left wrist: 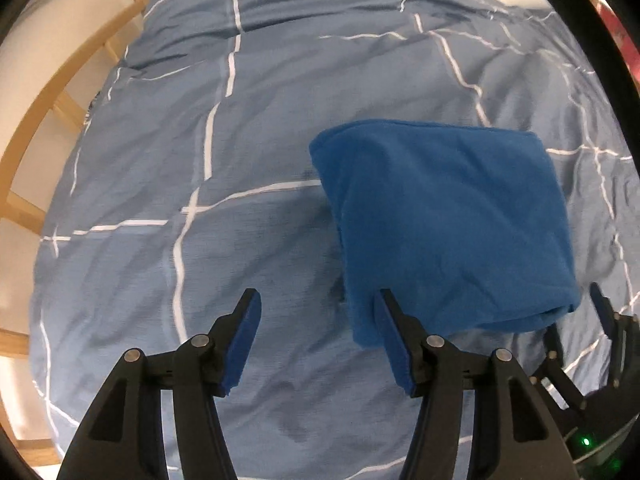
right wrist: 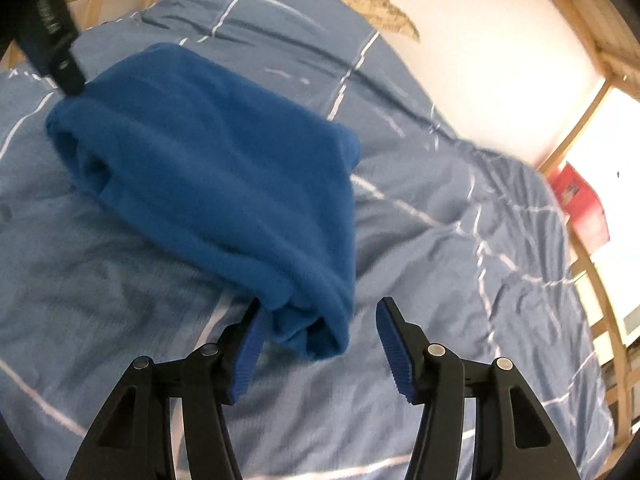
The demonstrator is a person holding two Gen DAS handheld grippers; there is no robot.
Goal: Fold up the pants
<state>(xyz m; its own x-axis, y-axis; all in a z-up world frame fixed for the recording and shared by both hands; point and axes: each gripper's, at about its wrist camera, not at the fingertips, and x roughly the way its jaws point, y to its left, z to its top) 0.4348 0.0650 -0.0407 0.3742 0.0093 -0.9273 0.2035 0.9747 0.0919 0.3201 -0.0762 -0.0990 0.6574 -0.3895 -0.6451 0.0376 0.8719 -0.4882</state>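
Pants (left wrist: 440, 224): folded into a compact blue block, lying on the bed (left wrist: 200, 140) approx. mid-duvet. Fold looks complete or nearly so.

Left tongs (left wrist: 316, 344): apart, nothing between pads. Right pad overlaps the block's near-left corner in view; contact cannot be confirmed.

Right tongs (right wrist: 318, 352): apart, not clamped. Near corner of the block sits between the pads, just beside the left one; right pad clear of cloth.

Handling (judged): fabric looks like fleece or soft knit. Light, limp, zero stiffness, not fragile. Matte surface, so slip in the pads is unlikely. Layers are loose and will slide apart if lifted by one ply only.

Grip pts: take the full layer stack at a corner or the rolled edge, both tongs on opposite corners. Duvet is soft and creased; avoid pinching it along w/ the pants.
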